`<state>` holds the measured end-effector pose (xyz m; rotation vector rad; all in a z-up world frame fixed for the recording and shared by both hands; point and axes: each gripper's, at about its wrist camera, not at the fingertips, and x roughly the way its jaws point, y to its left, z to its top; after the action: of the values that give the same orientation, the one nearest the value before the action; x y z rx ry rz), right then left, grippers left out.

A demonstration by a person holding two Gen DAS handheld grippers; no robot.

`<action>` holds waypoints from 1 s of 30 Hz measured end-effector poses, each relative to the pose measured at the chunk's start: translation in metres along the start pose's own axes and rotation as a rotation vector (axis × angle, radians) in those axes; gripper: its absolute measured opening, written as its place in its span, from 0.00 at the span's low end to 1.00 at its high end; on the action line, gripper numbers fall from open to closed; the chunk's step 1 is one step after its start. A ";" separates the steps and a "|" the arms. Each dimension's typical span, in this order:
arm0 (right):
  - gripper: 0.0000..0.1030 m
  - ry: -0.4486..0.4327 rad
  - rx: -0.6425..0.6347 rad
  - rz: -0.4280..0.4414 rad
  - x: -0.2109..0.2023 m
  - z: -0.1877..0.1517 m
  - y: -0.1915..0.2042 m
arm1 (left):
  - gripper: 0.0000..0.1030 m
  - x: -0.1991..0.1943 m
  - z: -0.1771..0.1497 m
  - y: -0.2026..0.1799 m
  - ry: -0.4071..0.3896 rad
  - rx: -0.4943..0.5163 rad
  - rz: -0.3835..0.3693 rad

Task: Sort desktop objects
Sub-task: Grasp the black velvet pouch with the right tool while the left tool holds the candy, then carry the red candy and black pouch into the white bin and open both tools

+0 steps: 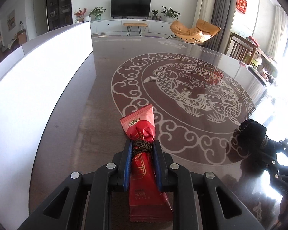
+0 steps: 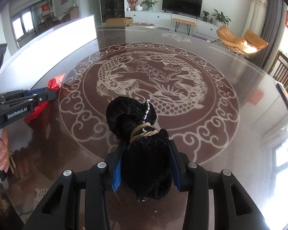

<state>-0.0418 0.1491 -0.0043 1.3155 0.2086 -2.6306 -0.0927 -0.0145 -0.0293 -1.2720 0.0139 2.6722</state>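
Note:
A red snack packet [image 1: 142, 124], bound round its middle with brown cord, lies lengthwise between the blue pads of my left gripper [image 1: 143, 143], which is shut on it just above the dark table [image 1: 71, 118]. A black velvet bundle [image 2: 132, 113], tied with tan cord, fills the gap between the pads of my right gripper [image 2: 146, 143], which press on its sides. From the right wrist view the left gripper [image 2: 51, 94] shows at the left with the red packet [image 2: 55, 83] poking out. In the left wrist view the black bundle [image 1: 249, 132] sits at the right edge.
A long white box [image 1: 38, 76] runs along the table's left side. The glossy tabletop carries a round fish pattern [image 2: 149, 80]. A person's hand [image 2: 2, 149] grips the left tool. Wooden chairs [image 2: 286, 72] stand beyond the right edge.

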 end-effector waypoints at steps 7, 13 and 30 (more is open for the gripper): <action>0.47 -0.042 0.034 -0.043 -0.020 -0.028 -0.016 | 0.19 -0.006 -0.010 -0.030 0.004 0.049 0.004; 0.53 -0.038 0.048 -0.058 -0.016 -0.022 -0.016 | 0.19 -0.006 -0.009 -0.030 0.003 0.038 -0.008; 0.35 0.030 0.014 0.014 -0.009 -0.007 -0.022 | 0.23 0.000 -0.001 -0.031 0.059 0.138 -0.012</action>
<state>-0.0362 0.1734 -0.0003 1.3565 0.1842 -2.6067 -0.0868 0.0164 -0.0277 -1.3028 0.1947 2.5725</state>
